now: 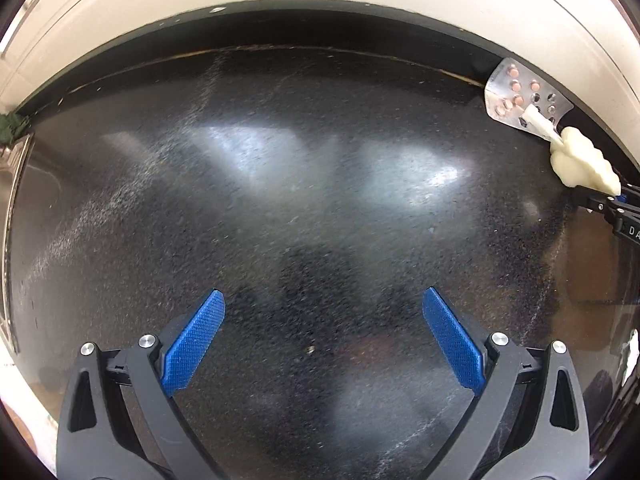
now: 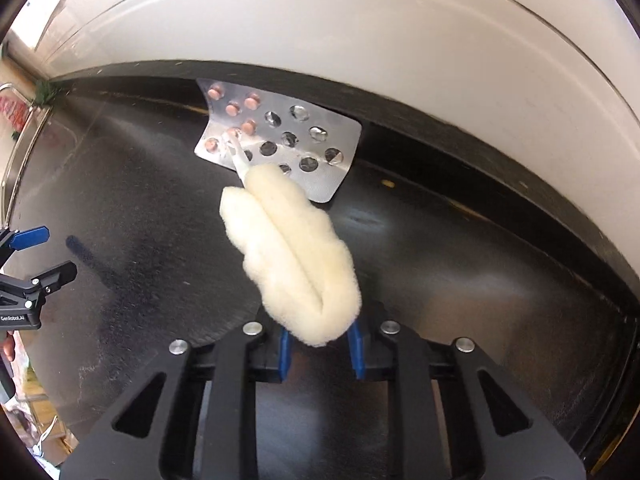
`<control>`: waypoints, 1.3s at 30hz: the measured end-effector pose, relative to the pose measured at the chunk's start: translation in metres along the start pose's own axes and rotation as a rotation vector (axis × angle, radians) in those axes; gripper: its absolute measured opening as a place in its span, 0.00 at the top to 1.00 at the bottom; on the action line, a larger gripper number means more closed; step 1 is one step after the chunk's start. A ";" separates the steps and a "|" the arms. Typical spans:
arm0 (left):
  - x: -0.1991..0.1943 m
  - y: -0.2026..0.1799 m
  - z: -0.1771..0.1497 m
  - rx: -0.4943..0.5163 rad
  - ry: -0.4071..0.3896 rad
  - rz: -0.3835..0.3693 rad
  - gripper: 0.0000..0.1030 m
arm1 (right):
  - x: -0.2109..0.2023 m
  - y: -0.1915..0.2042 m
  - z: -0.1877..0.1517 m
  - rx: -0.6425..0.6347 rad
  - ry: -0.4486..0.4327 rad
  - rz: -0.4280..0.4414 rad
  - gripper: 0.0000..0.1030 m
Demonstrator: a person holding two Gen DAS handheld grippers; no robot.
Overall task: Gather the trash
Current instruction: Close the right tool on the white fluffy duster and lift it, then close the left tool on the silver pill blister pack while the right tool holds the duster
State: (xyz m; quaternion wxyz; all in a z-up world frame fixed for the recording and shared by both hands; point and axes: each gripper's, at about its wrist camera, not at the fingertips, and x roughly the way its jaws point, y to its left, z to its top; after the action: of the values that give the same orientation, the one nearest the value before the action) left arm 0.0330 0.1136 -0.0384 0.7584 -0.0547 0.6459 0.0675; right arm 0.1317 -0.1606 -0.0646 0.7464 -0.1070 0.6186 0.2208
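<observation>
On the black countertop [image 2: 460, 264], by the white wall: I log my left gripper [image 1: 323, 342] spread wide, empty. Right gripper [image 2: 320, 350] pinches a cream fluffy wad [image 2: 292, 256]; its thin end overlaps a blister pack [image 2: 320, 184] against the wall. Wad's pinched end hidden.

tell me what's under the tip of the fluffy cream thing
The fluffy cream thing's thin tip lies over a blister pack on the black counter. What the tip hides underneath can't be seen.

Cream fluffy wad [image 2: 296, 256], silver blister pack [image 2: 280, 140] – pink pills, speckled black counter [image 1: 312, 184], blue-padded black claw [image 1: 324, 340]
</observation>
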 end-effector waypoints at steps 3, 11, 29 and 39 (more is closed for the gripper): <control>0.002 -0.010 0.005 0.021 0.002 -0.006 0.06 | -0.003 -0.027 -0.008 0.065 0.002 0.014 0.79; -0.002 -0.048 0.020 0.096 -0.005 -0.019 0.06 | -0.037 -0.085 -0.058 0.194 -0.061 0.060 0.79; -0.022 -0.225 0.070 0.549 -0.124 0.006 0.06 | -0.061 -0.163 -0.165 0.390 -0.070 0.098 0.79; 0.005 -0.318 0.083 0.816 -0.116 0.067 0.07 | -0.072 -0.182 -0.242 0.505 -0.065 0.153 0.79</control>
State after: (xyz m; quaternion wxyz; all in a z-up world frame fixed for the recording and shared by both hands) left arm 0.1691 -0.1851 -0.0319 0.7505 0.2752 0.5773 -0.1664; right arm -0.0059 -0.4398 -0.0669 0.7500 0.1368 0.6362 0.1184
